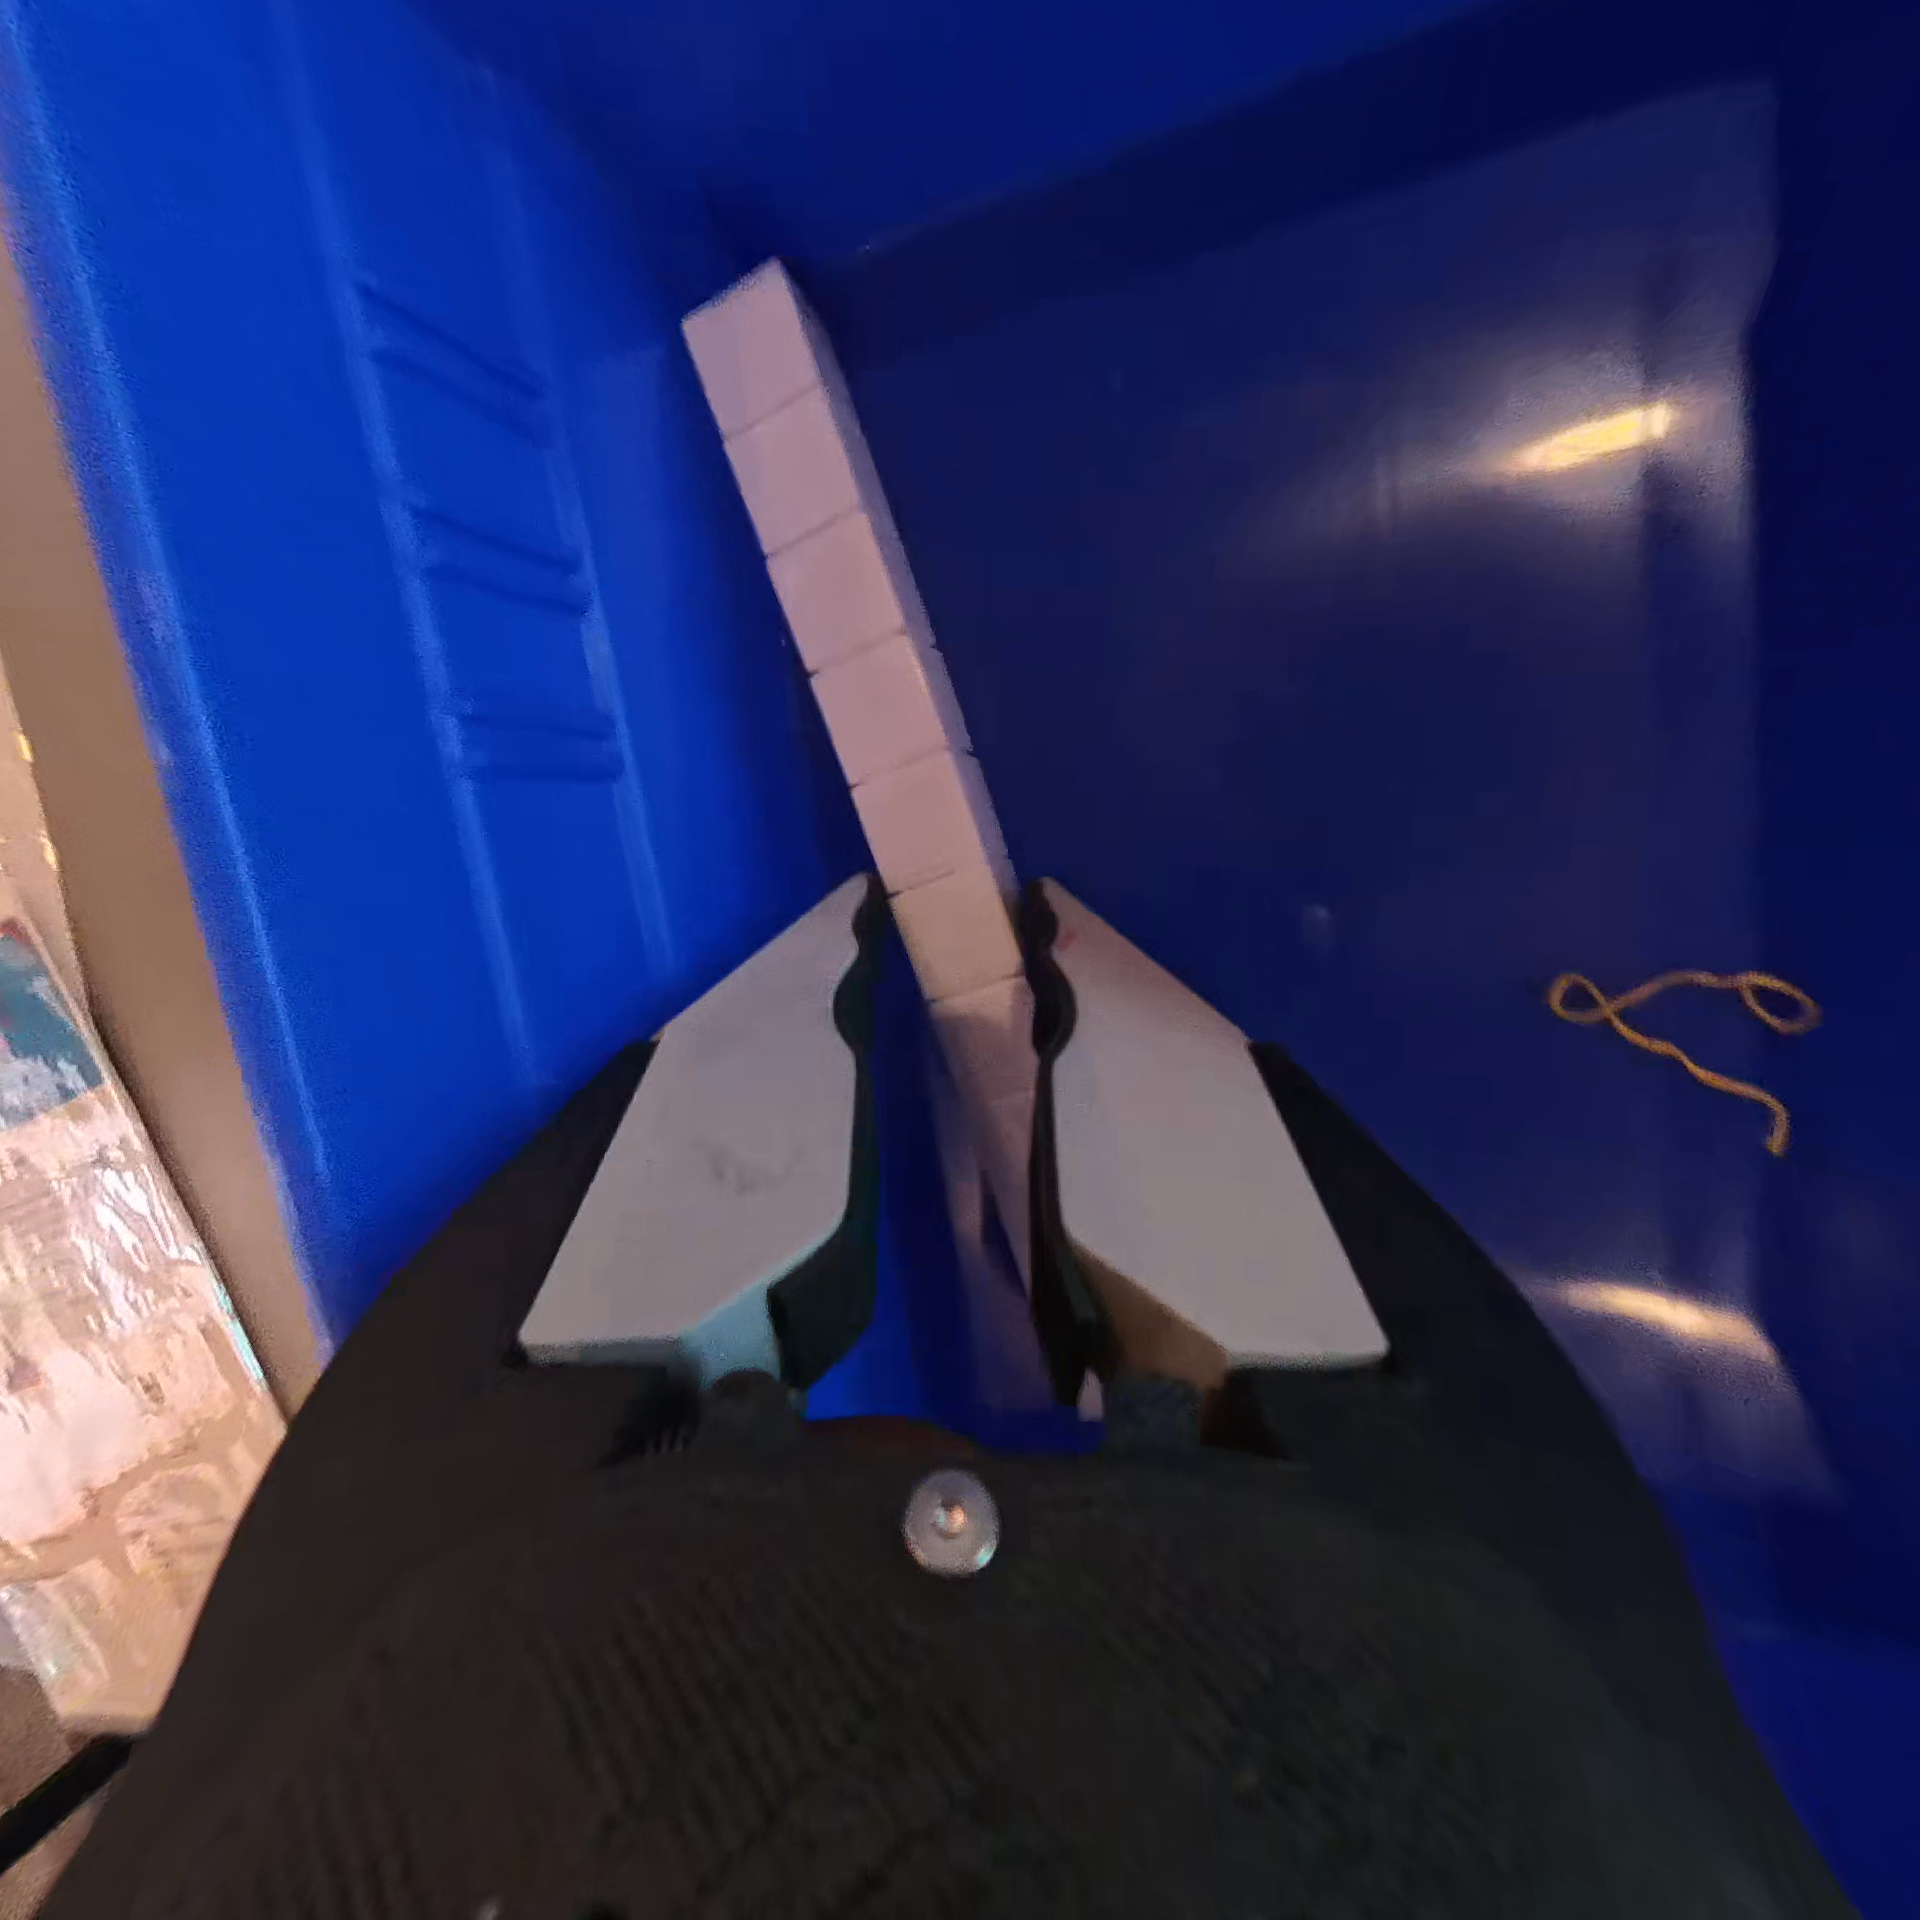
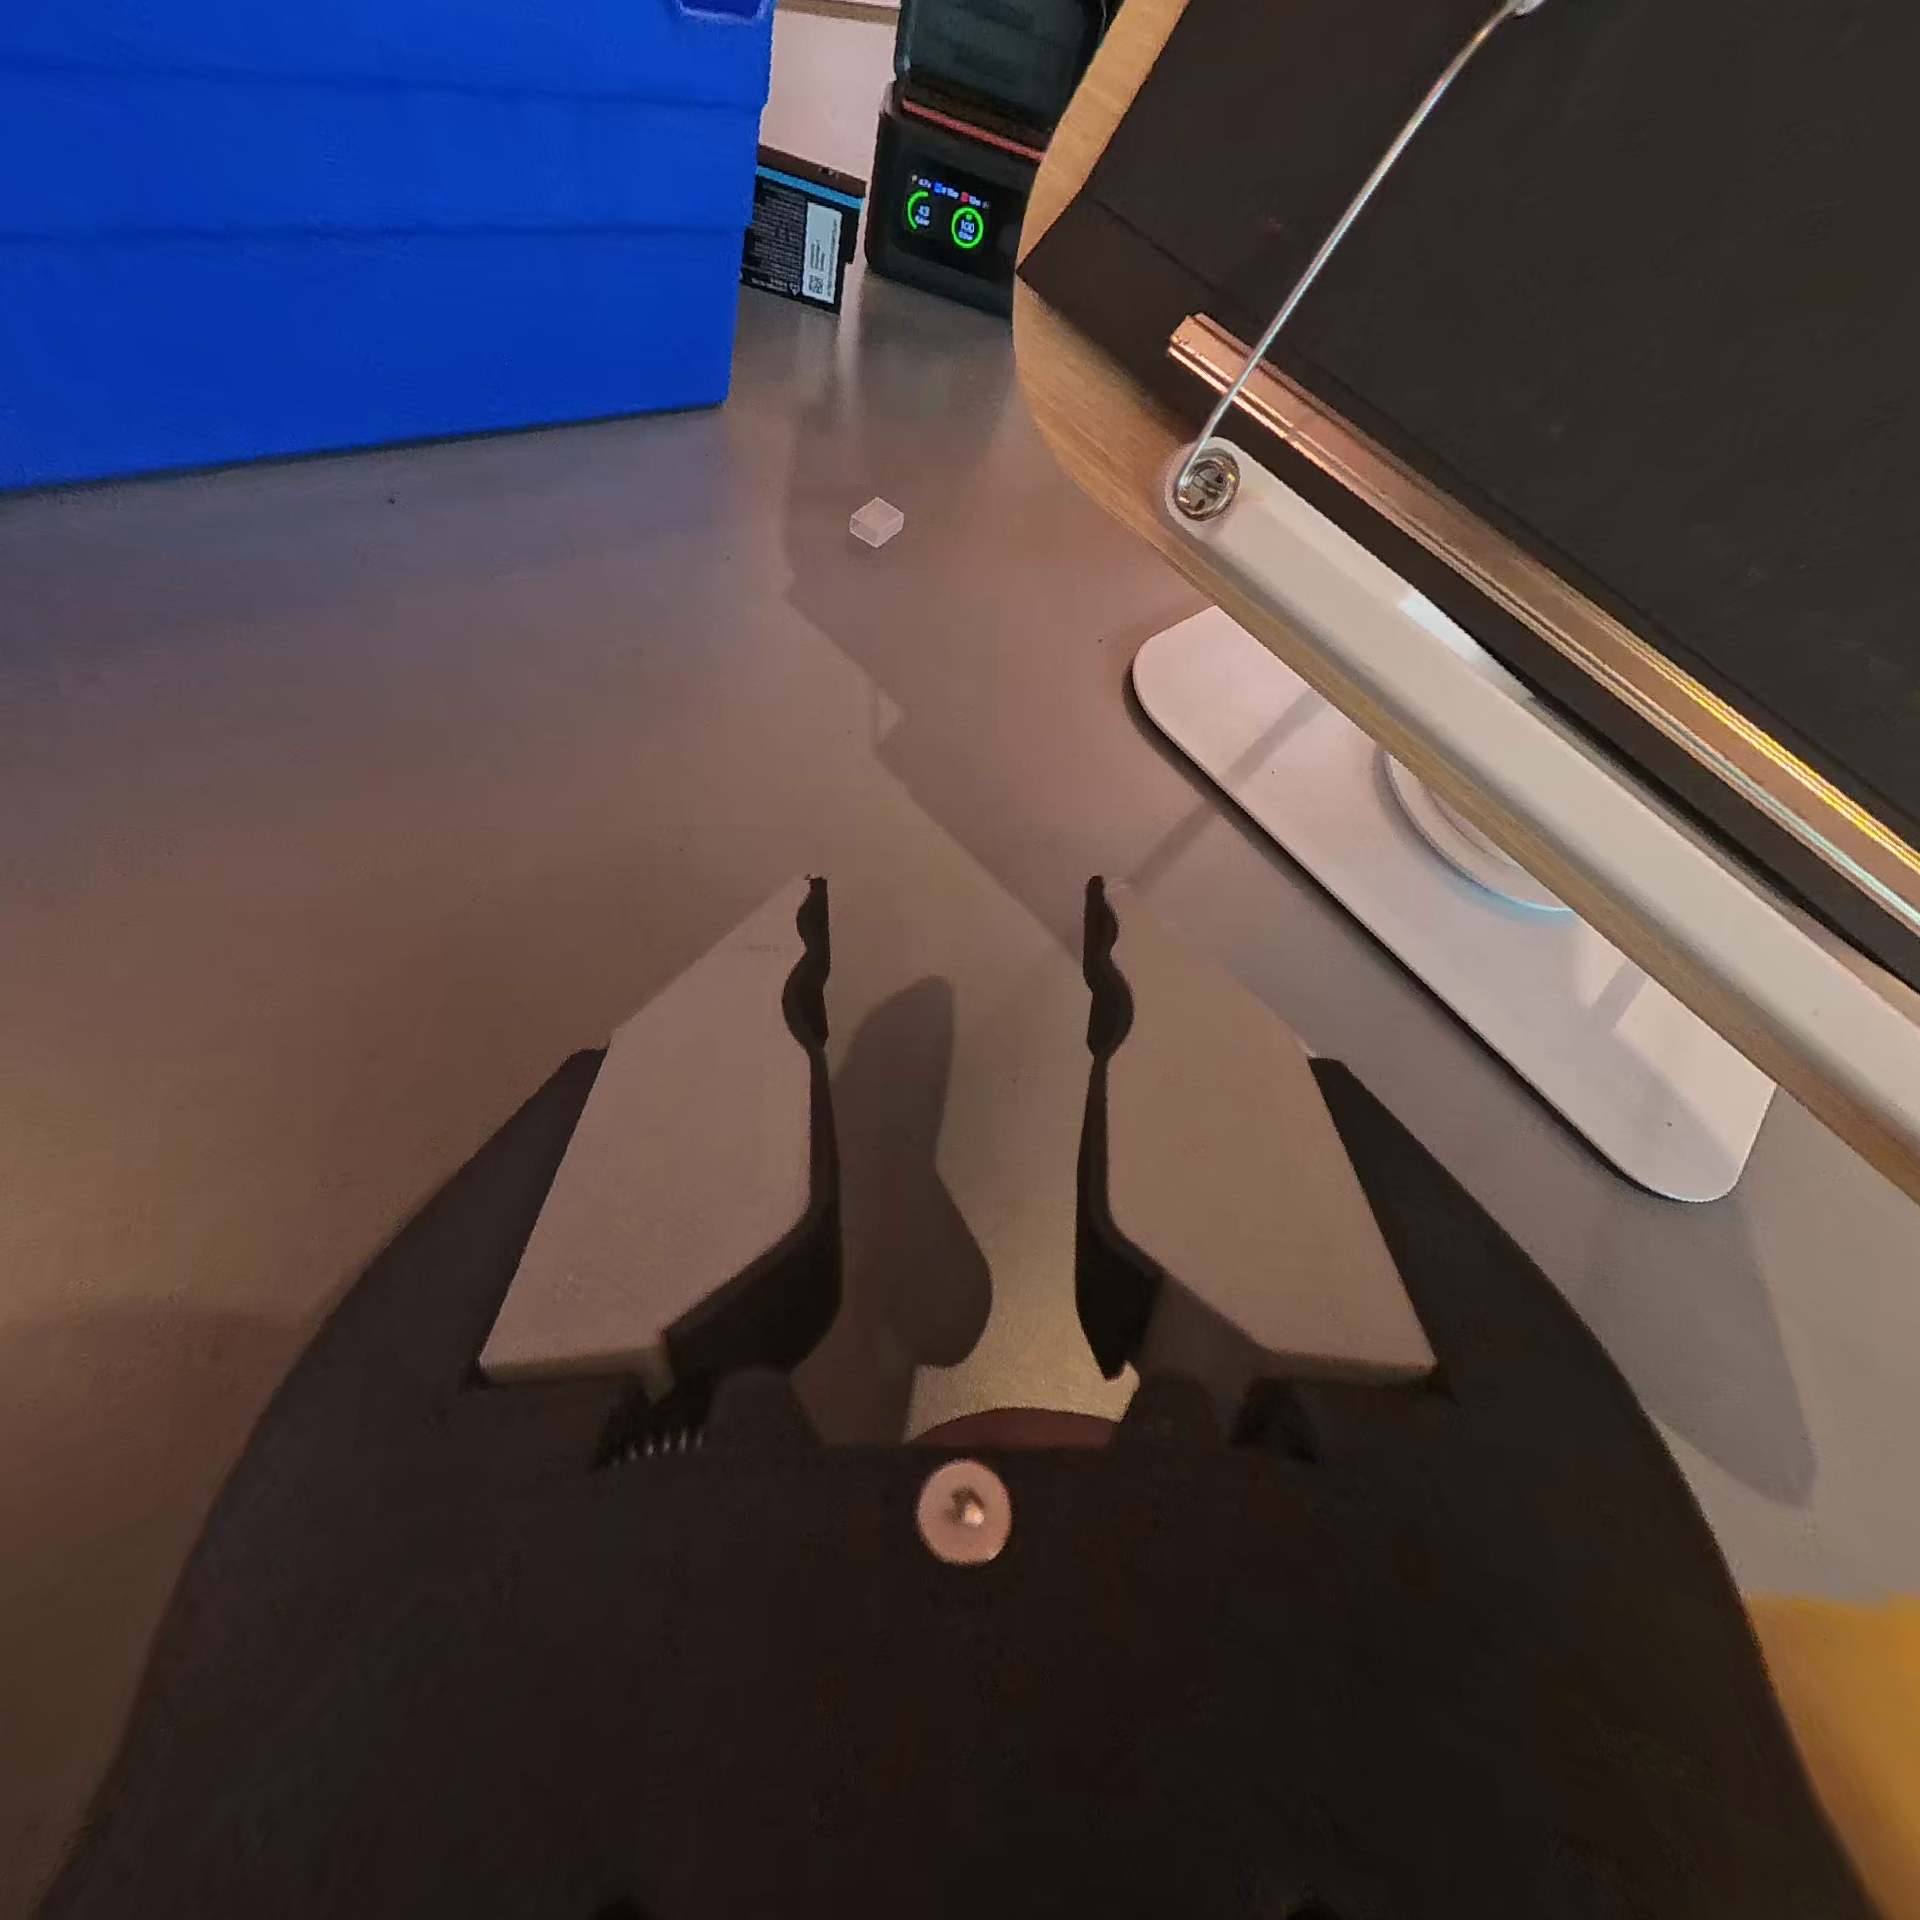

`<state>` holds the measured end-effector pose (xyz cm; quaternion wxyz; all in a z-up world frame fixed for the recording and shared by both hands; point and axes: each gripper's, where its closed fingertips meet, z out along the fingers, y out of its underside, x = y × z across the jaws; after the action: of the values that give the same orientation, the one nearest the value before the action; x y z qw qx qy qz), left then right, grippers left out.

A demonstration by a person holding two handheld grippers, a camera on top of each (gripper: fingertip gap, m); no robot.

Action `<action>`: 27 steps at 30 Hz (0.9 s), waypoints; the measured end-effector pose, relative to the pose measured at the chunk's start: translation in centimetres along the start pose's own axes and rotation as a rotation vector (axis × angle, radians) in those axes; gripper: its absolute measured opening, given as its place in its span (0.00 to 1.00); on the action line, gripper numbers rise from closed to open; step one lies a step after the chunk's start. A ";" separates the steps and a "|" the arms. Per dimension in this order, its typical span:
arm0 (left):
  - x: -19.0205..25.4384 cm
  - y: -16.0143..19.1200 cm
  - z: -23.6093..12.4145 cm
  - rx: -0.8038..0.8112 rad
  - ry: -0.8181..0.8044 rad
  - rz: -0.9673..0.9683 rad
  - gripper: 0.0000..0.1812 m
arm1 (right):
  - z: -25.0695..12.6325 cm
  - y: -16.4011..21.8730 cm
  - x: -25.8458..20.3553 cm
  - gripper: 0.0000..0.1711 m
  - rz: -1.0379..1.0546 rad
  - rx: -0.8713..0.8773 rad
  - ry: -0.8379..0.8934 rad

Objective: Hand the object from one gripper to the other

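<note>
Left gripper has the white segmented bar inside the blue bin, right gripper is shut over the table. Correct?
Not quite. The right gripper is open, nothing between its fingers, as the right wrist view shows. The rest holds: the left gripper has the white segmented bar inside the blue bin.

The segmented bar [image 1: 873, 665] is pale white against the deep blue bin [image 1: 1299, 623]. A loose string [image 1: 1683, 1029] is mustard yellow (the bar's scoring makes even squares).

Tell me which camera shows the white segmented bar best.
The left wrist view: the white segmented bar runs between the left gripper fingers inside the blue bin. The right wrist view shows none of it.
</note>
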<state>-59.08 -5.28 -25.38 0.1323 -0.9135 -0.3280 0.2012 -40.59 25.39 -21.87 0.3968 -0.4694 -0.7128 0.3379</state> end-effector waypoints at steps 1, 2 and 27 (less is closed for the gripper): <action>-0.1 -0.3 0.2 0.029 -0.009 -0.014 0.13 | 0.0 0.0 0.0 0.27 -0.001 -0.004 -0.003; -0.1 -0.5 0.2 0.040 -0.005 -0.038 0.13 | 0.1 0.1 -0.1 0.27 -0.001 -0.006 -0.005; 25.0 -11.6 -29.6 1.397 0.530 0.200 0.11 | -2.2 -1.7 -2.9 0.36 0.129 0.050 -0.297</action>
<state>-34.32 16.48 -1.94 0.7364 -0.6604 0.0033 0.1469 -38.57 22.31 -20.13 0.2762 -0.4492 -0.7233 0.4459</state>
